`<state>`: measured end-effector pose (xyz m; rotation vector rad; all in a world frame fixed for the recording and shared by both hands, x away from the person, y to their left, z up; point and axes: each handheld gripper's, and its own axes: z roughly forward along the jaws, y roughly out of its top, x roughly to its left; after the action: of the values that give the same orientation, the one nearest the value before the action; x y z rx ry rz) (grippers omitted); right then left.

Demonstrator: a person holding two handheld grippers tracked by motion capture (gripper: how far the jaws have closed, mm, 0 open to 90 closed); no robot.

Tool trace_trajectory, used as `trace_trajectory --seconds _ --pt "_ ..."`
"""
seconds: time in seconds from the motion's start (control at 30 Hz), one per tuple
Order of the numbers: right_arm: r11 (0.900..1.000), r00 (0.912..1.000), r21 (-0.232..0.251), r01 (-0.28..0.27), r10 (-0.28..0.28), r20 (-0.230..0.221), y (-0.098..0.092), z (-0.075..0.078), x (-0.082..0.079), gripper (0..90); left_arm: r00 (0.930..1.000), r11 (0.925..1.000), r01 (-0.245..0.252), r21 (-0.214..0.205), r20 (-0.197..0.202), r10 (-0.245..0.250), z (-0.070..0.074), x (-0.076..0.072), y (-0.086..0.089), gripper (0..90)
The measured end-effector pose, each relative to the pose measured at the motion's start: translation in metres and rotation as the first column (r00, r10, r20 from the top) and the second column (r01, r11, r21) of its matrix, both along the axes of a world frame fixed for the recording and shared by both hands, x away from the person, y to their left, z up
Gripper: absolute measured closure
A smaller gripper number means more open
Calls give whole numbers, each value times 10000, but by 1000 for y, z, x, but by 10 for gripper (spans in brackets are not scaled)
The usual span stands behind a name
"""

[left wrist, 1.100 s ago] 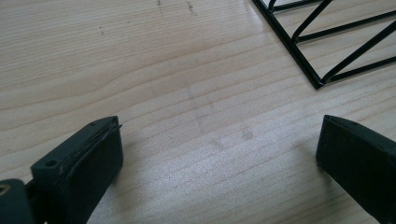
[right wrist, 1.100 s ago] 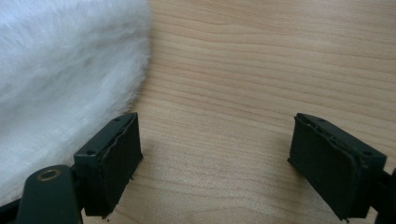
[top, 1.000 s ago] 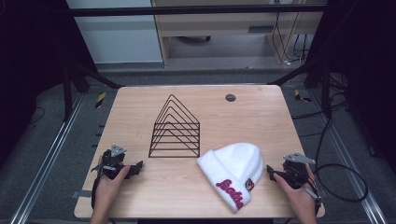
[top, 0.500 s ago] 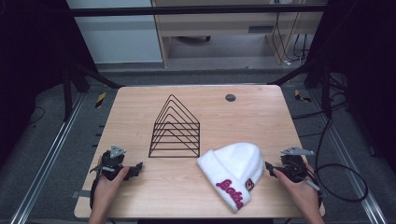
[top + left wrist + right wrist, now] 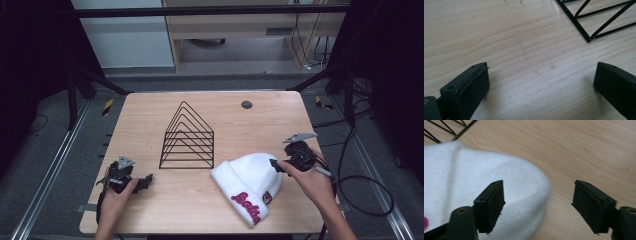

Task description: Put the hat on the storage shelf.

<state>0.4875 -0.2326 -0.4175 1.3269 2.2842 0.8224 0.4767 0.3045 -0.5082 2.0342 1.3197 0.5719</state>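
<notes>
Right tongs (image 5: 278, 165) now higher, over white beanie (image 5: 248, 185).

The white beanie (image 5: 247, 184) bears pink cursive lettering on its cuff, too small to read for certain.

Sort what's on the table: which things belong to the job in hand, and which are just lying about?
In the job:
white hat
right tool, open, beside the hat

Lying about:
black wire rack
small dark disc
left tool, open over bare table

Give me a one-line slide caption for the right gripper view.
Open right gripper poised above the rounded end of a white knit beanie on the wooden table, nothing between its jaws.
</notes>
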Motion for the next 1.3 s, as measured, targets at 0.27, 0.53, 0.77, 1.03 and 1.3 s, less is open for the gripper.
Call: trace_trajectory --seconds 0.27,0.53,0.77,1.03,1.3 --pt "9996 9965 -237 -138 118 -828 14 -6 21 458 10000 10000 1 -1 -1 -1 0 0 0 0" --pt "9993 9889 -382 -62 4 -1484 16 -21 31 496 10000 10000 -2 -2 2 2 0 0 0 0" --pt "9987 9790 -450 222 -308 -2016 12 -37 40 478 10000 10000 0 3 2 0 0 0 0 0" --pt "9990 9689 -373 246 -331 -2452 13 -48 41 485 10000 10000 -3 5 4 3 0 0 0 0" --pt "9993 9648 -298 244 -313 -2611 14 -53 40 538 10000 10000 1 16 2 -1 0 0 0 0"
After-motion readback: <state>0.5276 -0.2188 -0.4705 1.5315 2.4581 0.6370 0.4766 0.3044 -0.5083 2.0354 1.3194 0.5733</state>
